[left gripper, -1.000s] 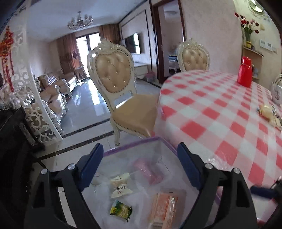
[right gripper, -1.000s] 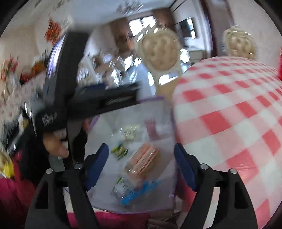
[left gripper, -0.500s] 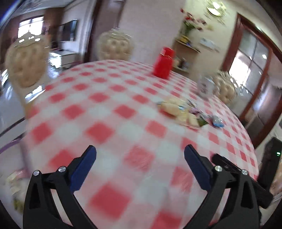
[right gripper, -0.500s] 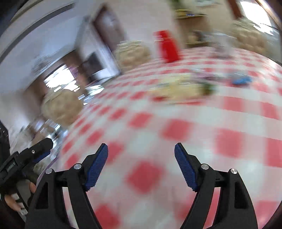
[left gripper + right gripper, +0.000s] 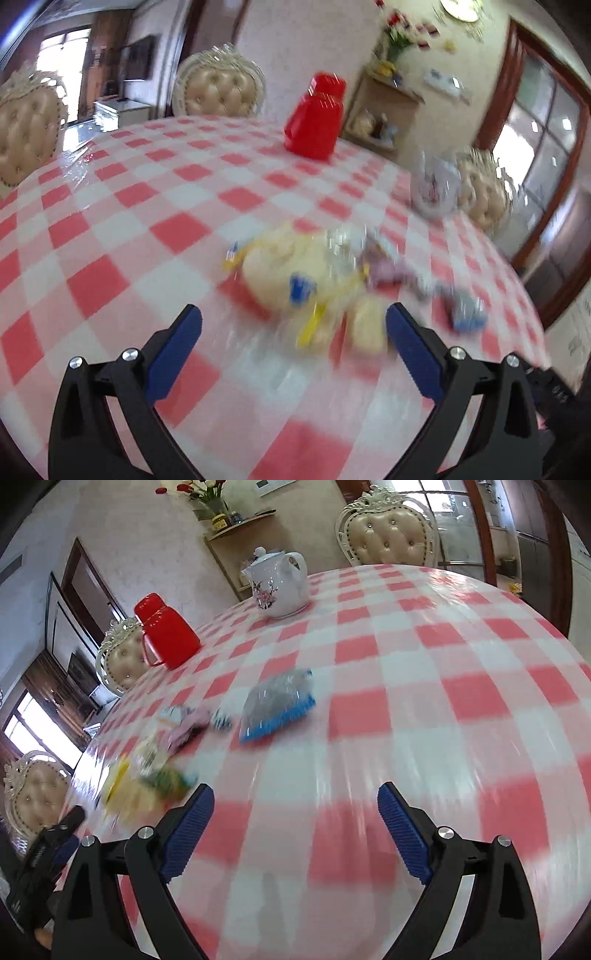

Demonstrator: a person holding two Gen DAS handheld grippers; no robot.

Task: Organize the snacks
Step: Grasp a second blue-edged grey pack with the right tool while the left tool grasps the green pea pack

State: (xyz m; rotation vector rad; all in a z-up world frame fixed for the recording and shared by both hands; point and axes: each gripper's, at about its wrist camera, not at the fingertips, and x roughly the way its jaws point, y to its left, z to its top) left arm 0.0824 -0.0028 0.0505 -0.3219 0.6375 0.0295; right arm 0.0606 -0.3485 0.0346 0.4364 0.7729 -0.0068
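Observation:
A blurred pile of snacks (image 5: 291,266) lies on the red-and-white checked table (image 5: 122,206): yellow-wrapped pastries, a pinkish packet (image 5: 384,269) and a blue-edged packet (image 5: 467,314). My left gripper (image 5: 293,314) hangs open just short of the pile, nothing between its fingers. In the right wrist view the blue-edged clear packet (image 5: 277,705) lies ahead, a pink packet (image 5: 188,727) and the yellow-green pile (image 5: 147,782) to its left. My right gripper (image 5: 295,790) is above bare cloth, its jaws opening and empty. The left tool's black body (image 5: 44,853) shows at lower left.
A red thermos jug (image 5: 166,631) and a white flowered teapot (image 5: 277,583) stand at the far side of the table. Padded cream chairs (image 5: 388,535) ring the round table. A wall shelf (image 5: 384,110) stands behind the jug.
Both views swung from a clear bag of snacks beside the table onto the tabletop. The snack pile is now close ahead. Both grippers' jaws stand wider.

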